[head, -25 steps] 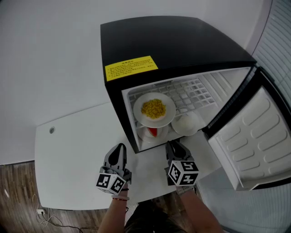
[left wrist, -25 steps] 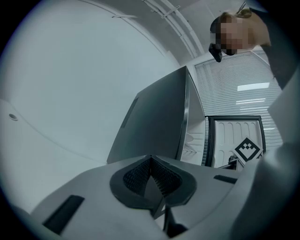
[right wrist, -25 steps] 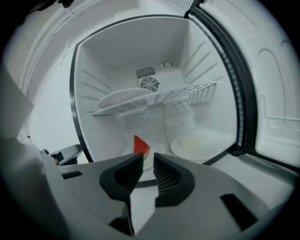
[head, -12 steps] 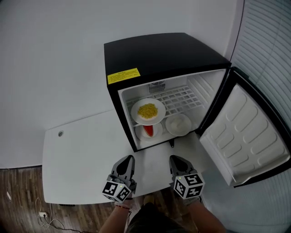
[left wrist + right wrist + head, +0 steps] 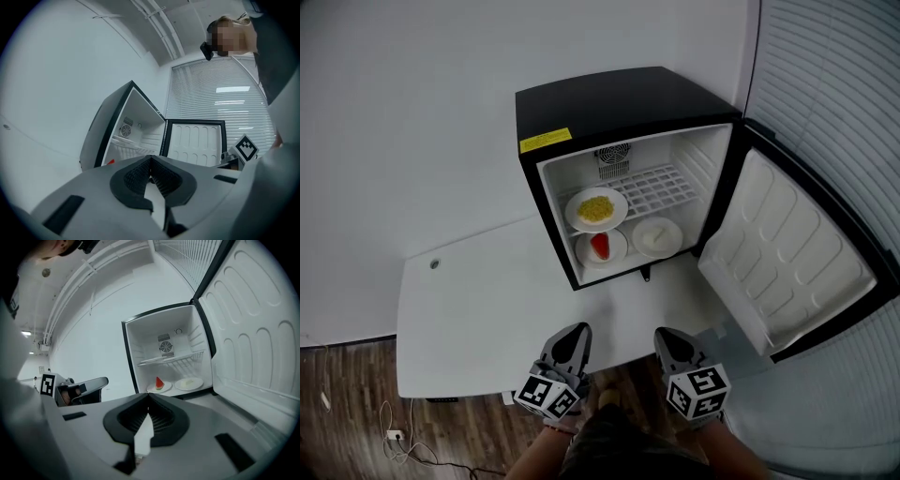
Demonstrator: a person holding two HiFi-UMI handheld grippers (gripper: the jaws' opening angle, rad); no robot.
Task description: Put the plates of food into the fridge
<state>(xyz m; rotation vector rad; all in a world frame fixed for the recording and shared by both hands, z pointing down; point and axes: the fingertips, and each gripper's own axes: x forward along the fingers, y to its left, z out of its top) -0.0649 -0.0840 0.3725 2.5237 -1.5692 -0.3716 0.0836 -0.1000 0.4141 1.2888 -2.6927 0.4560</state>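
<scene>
The black mini fridge stands with its door swung wide to the right. On its wire shelf sits a plate of corn. Below it are a plate with a watermelon slice and a plate of pale food. The right gripper view shows the same two lower plates, watermelon and pale food. My left gripper and right gripper hang side by side at the table's near edge, well back from the fridge. Both are shut with nothing in them, as the left gripper and right gripper show in their own views.
The fridge rests on a white table with a small round hole at its left. Wooden floor with a cable lies below left. Window blinds fill the right side behind the open door.
Both grippers have drawn back from the fridge mouth to the table's near edge. The view has pulled away, so the fridge looks smaller. The plates have not moved.
</scene>
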